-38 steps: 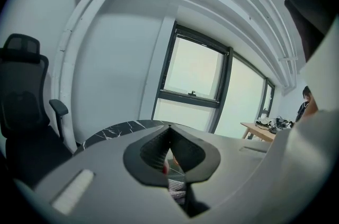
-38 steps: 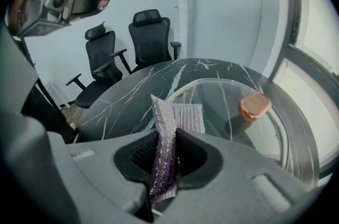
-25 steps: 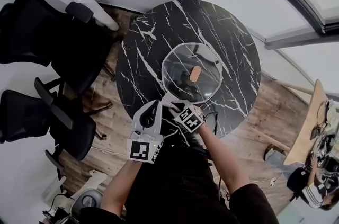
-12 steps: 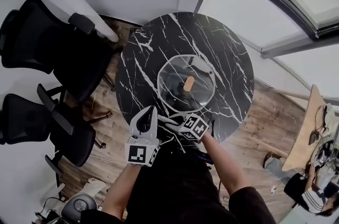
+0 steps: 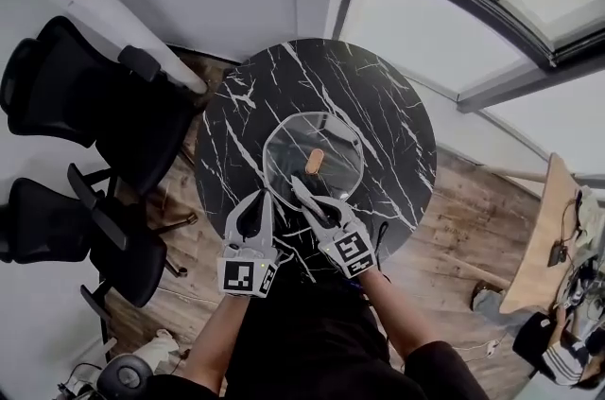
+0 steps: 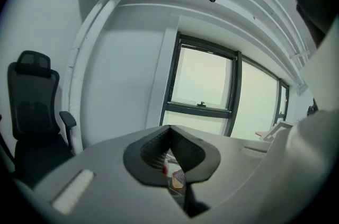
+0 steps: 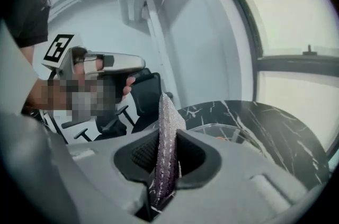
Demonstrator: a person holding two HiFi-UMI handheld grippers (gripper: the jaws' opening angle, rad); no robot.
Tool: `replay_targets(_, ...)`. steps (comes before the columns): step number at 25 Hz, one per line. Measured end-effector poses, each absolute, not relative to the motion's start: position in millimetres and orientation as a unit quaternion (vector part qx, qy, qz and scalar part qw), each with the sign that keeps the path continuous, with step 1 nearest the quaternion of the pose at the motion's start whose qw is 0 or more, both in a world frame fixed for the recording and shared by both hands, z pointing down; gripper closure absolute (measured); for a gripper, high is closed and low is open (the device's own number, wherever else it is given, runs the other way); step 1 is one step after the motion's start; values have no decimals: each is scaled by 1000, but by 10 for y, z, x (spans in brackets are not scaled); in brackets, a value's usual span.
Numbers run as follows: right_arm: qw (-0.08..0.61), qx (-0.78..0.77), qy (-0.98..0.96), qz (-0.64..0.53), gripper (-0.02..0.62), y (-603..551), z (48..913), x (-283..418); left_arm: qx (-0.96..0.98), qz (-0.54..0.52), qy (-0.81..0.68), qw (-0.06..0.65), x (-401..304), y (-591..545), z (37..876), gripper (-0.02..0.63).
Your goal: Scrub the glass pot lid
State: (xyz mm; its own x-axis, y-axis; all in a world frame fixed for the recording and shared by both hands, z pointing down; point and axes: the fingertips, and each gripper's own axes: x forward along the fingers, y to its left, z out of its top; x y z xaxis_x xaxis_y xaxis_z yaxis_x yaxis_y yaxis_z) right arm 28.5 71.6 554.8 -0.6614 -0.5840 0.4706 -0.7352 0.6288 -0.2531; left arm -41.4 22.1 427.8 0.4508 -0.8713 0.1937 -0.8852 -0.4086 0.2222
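Right tool (image 5: 299,187), cloth (image 7: 165,135) forward over table (image 5: 402,138)

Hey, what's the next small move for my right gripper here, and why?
Probably lower the right gripper until the sparkly cloth pinched in its jaws presses on the glass lid near its front rim. Its tip sits over that rim in the head view, and contact isn't evident.
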Motion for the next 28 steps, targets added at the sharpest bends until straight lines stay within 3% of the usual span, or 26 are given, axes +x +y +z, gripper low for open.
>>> replay_targets(12, 147, 486, -827, 241, 526, 281, 5584, 1196, 823, 27, -556, 113, -8, 178, 4081, 603)
replay_targets(28, 249, 594, -690, 330, 525, -113, 6741, 1785, 853, 34, -503, 134, -182, -327, 4371, 603)
